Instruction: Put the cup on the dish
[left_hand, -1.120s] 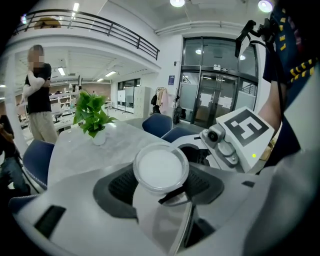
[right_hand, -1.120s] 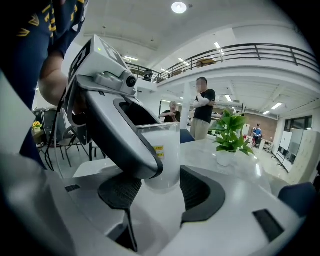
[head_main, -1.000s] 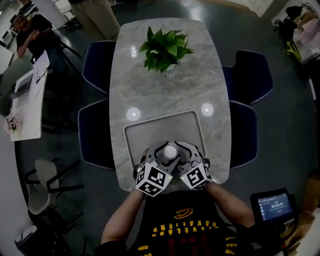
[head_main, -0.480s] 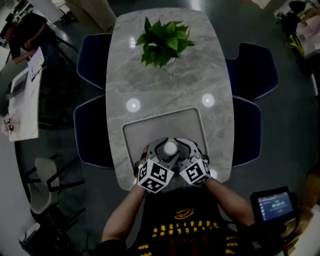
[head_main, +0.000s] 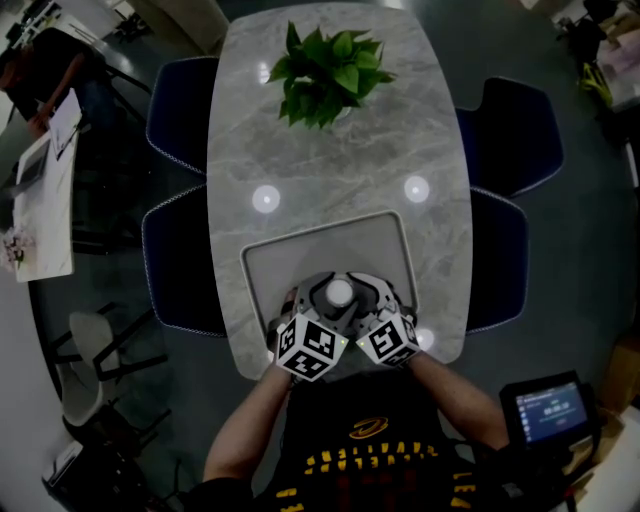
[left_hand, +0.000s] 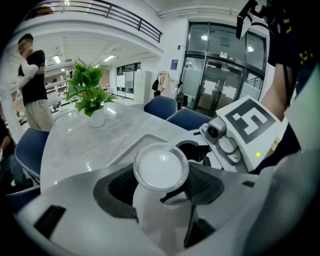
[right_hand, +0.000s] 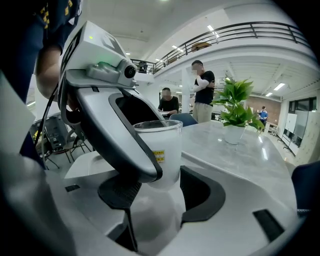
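A white translucent cup (head_main: 341, 295) stands upright at the near end of a grey rectangular tray (head_main: 300, 255) on the marble table. In the head view my left gripper (head_main: 320, 302) and right gripper (head_main: 363, 300) meet around it from either side. In the left gripper view the cup (left_hand: 160, 167) fills the gap of the left gripper (left_hand: 160, 186), with both black pads against its wall. The right gripper view shows the cup (right_hand: 162, 150) between the pads of the right gripper (right_hand: 158, 187), and a left gripper finger (right_hand: 117, 135) covers the cup's left side. The cup's base is hidden.
A potted green plant (head_main: 325, 75) stands at the table's far end. Dark blue chairs (head_main: 180, 260) line both sides of the table. A person (head_main: 40, 85) stands by a desk at the far left. A small screen (head_main: 548, 410) sits at my lower right.
Both grippers and the cup stay where they were at the tray's near end. Only the head view has shifted a little, so the table sits slightly higher in the picture.
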